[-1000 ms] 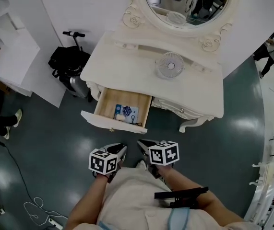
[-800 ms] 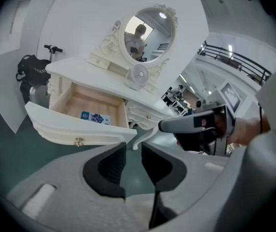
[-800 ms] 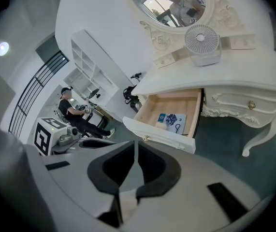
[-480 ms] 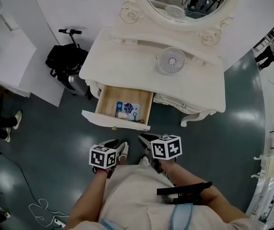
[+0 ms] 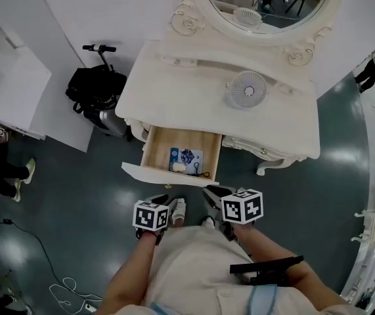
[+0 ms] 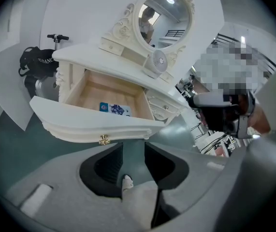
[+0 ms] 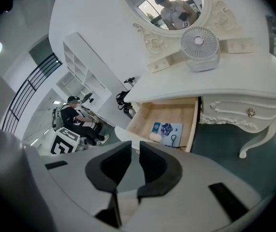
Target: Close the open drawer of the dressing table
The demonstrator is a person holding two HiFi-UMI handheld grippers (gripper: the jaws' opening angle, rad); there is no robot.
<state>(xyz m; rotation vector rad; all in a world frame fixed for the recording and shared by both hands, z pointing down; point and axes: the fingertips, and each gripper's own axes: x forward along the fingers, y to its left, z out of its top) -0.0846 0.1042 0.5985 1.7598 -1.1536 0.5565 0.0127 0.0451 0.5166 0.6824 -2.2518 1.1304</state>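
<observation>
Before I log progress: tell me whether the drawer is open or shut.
Open: the drawer juts out from the table, its wooden floor showing.

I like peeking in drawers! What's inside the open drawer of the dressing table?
On the wooden floor of the drawer lie a blue-and-white packet, a small white object and a thin black cord. The tabletop covers the drawer's back part, so anything there is hidden.

Head view: high overhead, facing steeply down; dressing table [image 5: 174,90] at upper centre. Gripper views: low, close in front, facing the drawer [image 6: 108,93] at mid-frame. Drawer shared by all three.
</observation>
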